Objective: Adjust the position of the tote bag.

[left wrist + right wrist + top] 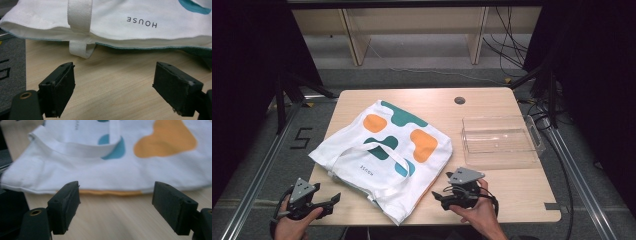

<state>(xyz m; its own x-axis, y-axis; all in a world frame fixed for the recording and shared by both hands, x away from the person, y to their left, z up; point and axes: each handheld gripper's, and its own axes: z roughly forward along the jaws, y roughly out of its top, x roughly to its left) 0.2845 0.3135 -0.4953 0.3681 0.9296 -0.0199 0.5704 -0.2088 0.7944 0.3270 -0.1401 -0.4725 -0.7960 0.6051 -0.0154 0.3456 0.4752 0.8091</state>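
A white tote bag (384, 150) with teal and orange blobs lies flat on the wooden table (507, 195), its straps looped over its near half. My left gripper (333, 200) rests at the table's front left corner, open, just short of the bag's open edge (140, 43); the word HOUSE (142, 22) and a strap end (80, 48) show ahead of its jaws. My right gripper (438, 195) stands open at the bag's right front edge, empty. Ahead of its jaws I see the bag's side (105, 177) with an orange lining (110, 192) peeking out underneath.
A clear plastic tray (499, 141) sits empty to the right of the bag. A round cable hole (459, 100) marks the table's far edge. Bare wood lies along the front right. Grey floor with a metal rail (262, 165) runs left of the table.
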